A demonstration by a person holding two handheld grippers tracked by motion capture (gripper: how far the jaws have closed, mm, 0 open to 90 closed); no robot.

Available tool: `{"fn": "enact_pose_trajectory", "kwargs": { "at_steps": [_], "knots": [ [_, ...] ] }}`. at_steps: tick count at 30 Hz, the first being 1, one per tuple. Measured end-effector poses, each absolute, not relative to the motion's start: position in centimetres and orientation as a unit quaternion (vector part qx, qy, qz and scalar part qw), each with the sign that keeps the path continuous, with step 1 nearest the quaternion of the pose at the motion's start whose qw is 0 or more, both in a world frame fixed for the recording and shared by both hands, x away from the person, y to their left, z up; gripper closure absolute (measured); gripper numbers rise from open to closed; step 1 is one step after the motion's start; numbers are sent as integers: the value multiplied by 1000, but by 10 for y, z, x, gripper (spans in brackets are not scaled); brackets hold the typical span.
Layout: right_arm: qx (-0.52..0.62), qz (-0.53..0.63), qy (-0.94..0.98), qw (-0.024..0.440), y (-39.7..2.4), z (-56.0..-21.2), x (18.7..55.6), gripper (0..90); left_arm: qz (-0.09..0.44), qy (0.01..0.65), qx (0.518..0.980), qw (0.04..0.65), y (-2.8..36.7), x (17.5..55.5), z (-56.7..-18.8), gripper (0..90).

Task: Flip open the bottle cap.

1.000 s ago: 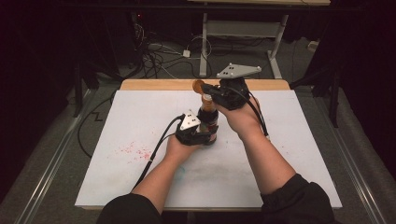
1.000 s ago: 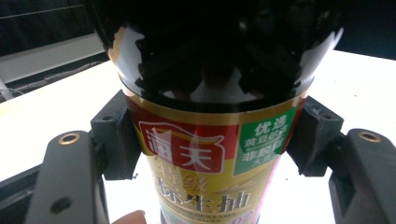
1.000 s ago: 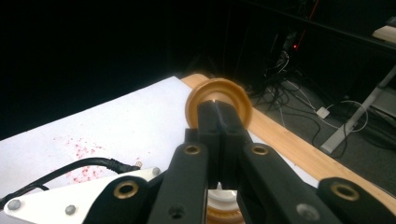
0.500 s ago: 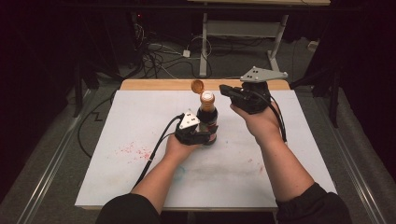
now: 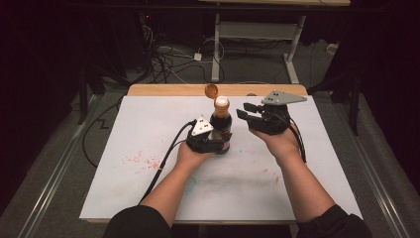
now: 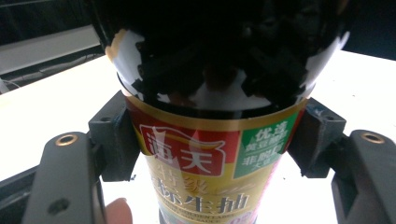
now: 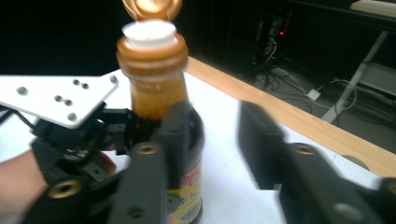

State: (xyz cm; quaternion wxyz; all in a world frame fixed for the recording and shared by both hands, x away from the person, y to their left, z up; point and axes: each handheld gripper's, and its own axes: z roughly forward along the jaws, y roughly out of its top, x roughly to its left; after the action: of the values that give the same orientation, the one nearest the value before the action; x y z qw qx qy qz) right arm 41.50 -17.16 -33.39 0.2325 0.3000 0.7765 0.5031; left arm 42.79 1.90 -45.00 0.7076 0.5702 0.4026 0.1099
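Note:
A dark sauce bottle [image 5: 221,130] with a red, gold and green label [image 6: 205,163] stands upright on the white mat [image 5: 148,129]. Its orange flip cap [image 5: 212,90] is tipped back on its hinge, baring the white spout [image 7: 149,30]. My left gripper [image 5: 214,144] is shut on the bottle's body, with its pads [image 6: 114,140] pressed to both sides of the label. My right gripper [image 5: 246,110] is open and holds nothing. It hovers just right of the bottle's neck, apart from it. In the right gripper view its jaws [image 7: 217,126] frame the bottle [image 7: 154,88] and the left gripper [image 7: 93,135].
The mat covers a wooden table whose far edge [image 5: 198,89] shows bare. Faint red stains [image 5: 141,159] mark the mat at the left. Cables [image 5: 163,59] and a metal desk frame [image 5: 292,44] lie on the floor beyond the table.
My right gripper was at the bottle's cap and has drawn away to the right. The cap now stands flipped open. The left gripper has kept its hold on the bottle.

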Motion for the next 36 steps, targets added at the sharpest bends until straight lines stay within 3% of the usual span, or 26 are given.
{"fn": "enact_pose_trajectory", "kwargs": {
  "at_steps": [6,7,8,14,19,36],
  "knots": [
    [307,502,777,225,-173,-352,419,303,80,415,572,703,24,429,-449,242],
    [306,503,777,223,-174,-355,420,260,96,387,637,660,36,431,-452,232],
    [305,505,776,225,-174,-357,420,220,67,420,579,696,27,431,-450,215],
    [319,501,771,230,-178,-371,422,3,56,431,589,681,35,429,-456,85],
    [329,487,776,226,-182,-385,422,2,49,447,596,665,42,428,-460,2],
    [347,449,793,222,-198,-454,402,2,63,475,617,624,74,405,-482,0]
  ]
}}
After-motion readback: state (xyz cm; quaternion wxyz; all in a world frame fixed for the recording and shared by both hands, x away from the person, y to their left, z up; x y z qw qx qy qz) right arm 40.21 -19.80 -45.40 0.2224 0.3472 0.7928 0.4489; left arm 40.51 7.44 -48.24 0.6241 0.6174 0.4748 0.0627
